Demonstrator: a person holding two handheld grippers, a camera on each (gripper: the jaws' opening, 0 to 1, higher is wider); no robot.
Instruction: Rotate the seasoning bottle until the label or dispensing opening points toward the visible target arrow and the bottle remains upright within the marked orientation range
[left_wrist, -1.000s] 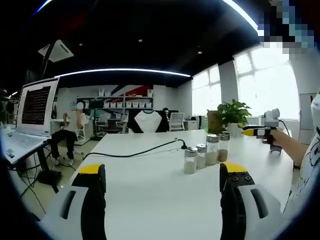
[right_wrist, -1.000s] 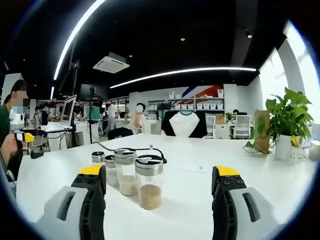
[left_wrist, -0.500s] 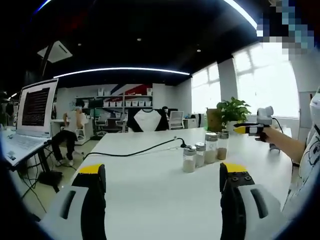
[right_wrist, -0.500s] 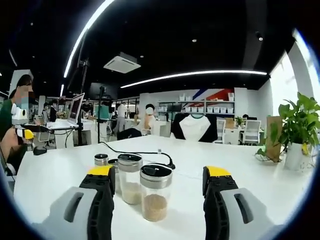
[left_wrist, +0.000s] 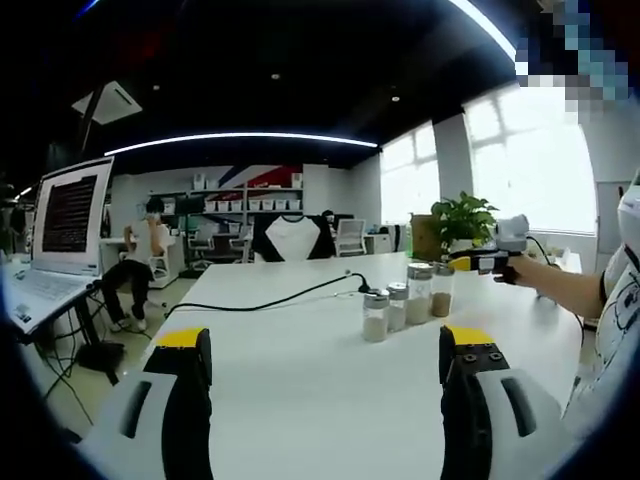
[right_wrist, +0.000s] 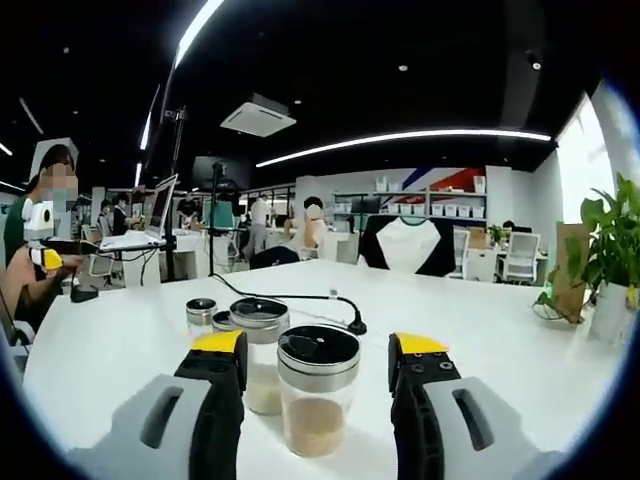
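Several glass seasoning bottles with metal lids stand upright in a row on the white table (left_wrist: 300, 380). In the right gripper view the nearest bottle (right_wrist: 318, 395), holding brown powder, sits between my right gripper's (right_wrist: 318, 348) yellow-tipped jaws. The jaws are open, with a small gap on each side. A second bottle (right_wrist: 258, 350) stands just behind it on the left, with two smaller ones (right_wrist: 200, 314) farther back. In the left gripper view the row (left_wrist: 405, 300) stands right of centre, well beyond my open left gripper (left_wrist: 325, 345). The right gripper (left_wrist: 485, 260) reaches in at the row's far end.
A black cable (left_wrist: 270, 303) runs across the table to a plug (right_wrist: 355, 326) behind the bottles. An open laptop (left_wrist: 60, 230) stands at the left, and a potted plant (right_wrist: 612, 250) at the far right. A person's hand holds the left gripper (right_wrist: 45, 258). People sit at desks behind.
My right gripper has moved forward onto the nearest bottle and its jaws have narrowed around it. The left gripper has stayed almost still.
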